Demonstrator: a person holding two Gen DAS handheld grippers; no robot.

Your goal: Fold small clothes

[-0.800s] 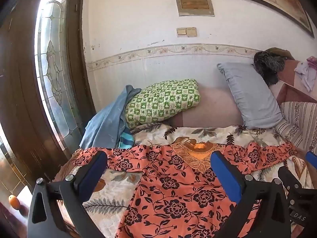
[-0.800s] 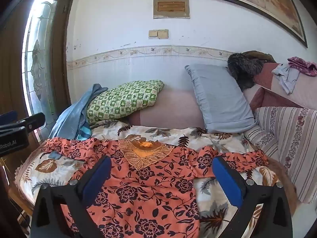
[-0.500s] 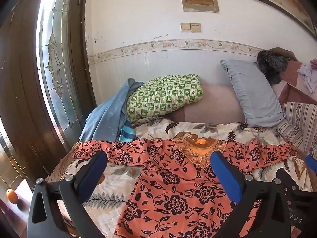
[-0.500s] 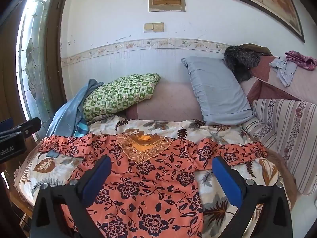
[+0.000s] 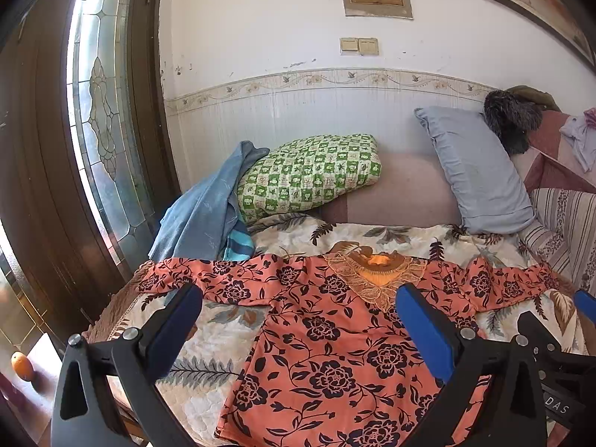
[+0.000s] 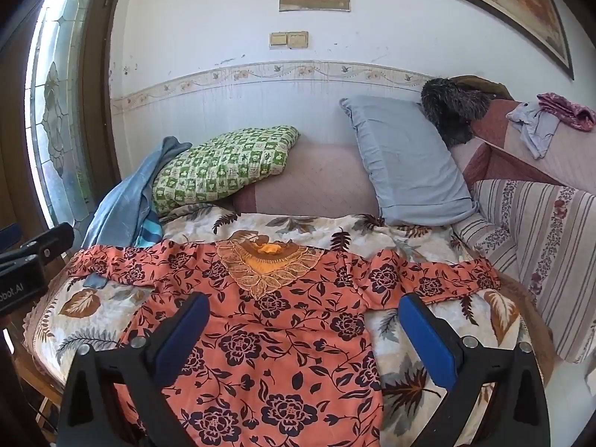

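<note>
A: Item one, the blouse (image 5: 327, 350). Where does it lie?

B: Flat, front up, on the bed (image 5: 208, 339), over the leaf-print cover. Orange, black flower print, embroidered neck (image 6: 266, 264).

A: Heading and long axis?

B: Neck toward the wall and the pillows, hem toward the cameras. The body runs near to far; the two sleeves spread crosswise, so the widest span is side to side. The left sleeve (image 5: 193, 275) ends near the bed's edge, close to the blue cloth (image 5: 201, 216). The right sleeve (image 6: 439, 279) ends toward the striped cushion (image 6: 536, 246).

A: Left gripper (image 5: 298, 327)?

B: Fingers spread wide, nothing between them, above the left side of the body.

A: Right gripper (image 6: 303, 329)?

B: Same: spread, empty, above the right side.

A: Risks, as judged?

B: Thin, limp cloth; a pinch that goes too deep could take the bed cover along with it. The sleeves already lie rumpled, so a fold may lock in creases or come out lopsided. The hem seems to reach the near edge; a tug that way might slide the blouse off. A grab at the left sleeve could also catch the blue cloth.
</note>
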